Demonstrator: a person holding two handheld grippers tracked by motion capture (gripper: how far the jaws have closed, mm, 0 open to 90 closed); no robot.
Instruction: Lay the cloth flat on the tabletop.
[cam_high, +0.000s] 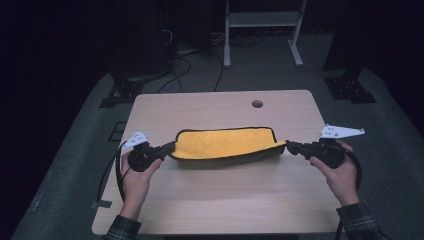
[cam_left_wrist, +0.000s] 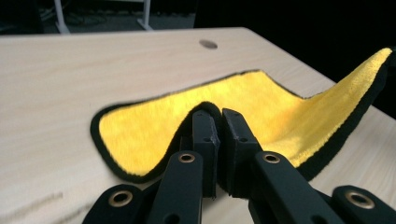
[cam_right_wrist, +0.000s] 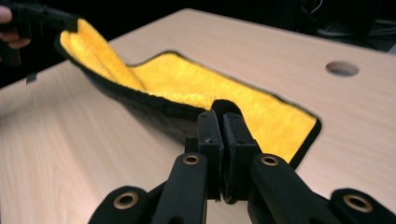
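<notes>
1. The cloth (cam_high: 225, 143) is a soft, fuzzy yellow rectangle with a plush nap on its upper face, a dark underside and a thin black stitched border all round
2. It lies near the middle of the surface (cam_high: 220, 200), a pale wood-grain top with rounded corners and a small round hole (cam_high: 257, 104) toward its far edge
3. The cloth's long axis runs left to right across the surface, parallel to the near edge, one short end toward each hand
4. Its far long edge lies flat on the wood; the near long edge is lifted and sags in a shallow curve between the two held corners, showing the dark underside
5. The left gripper (cam_high: 170, 148) has its jaws pinched together on the cloth's near left corner; in the left gripper view the black border folds up between the pads (cam_left_wrist: 205, 135)
6. The right gripper (cam_high: 288, 145) has its jaws clamped on the near right corner in the same way, as the right gripper view shows (cam_right_wrist: 219, 119)
7. Both grippers are matte black with brass-coloured rivets, each with a grey three-cornered plate on top
</notes>
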